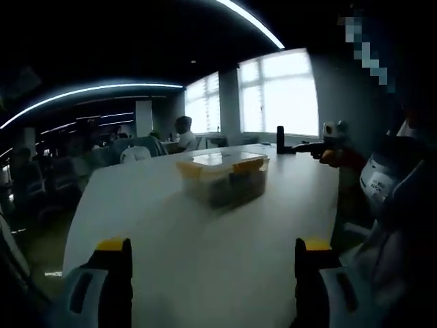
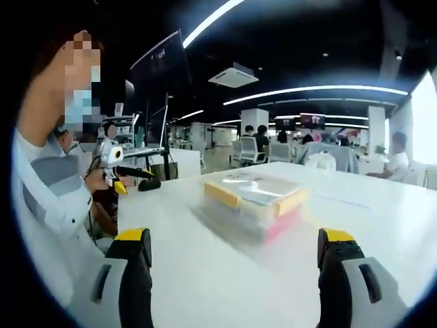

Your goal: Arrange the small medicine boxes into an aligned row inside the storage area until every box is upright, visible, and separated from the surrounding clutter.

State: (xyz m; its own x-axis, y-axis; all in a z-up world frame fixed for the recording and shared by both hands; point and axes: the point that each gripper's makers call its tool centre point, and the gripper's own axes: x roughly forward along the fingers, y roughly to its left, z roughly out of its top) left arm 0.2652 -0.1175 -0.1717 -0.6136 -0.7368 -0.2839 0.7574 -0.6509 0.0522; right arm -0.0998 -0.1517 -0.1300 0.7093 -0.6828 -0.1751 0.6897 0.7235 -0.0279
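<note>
Left gripper view dim, backlit by blown-out windows (image 1: 278, 92). Right gripper view brighter, motion-blurred. Ceiling light strips (image 2: 321, 89) bend with fisheye distortion.

Left gripper view looks low along the white worktop (image 1: 205, 232) toward bright windows (image 1: 287, 92). Right gripper view faces the open office interior (opposite direction). Both sit near, sharing the clear lidded container (image 1: 223, 176) (image 2: 254, 203) at mid-worktop, seen from different sides.
</note>
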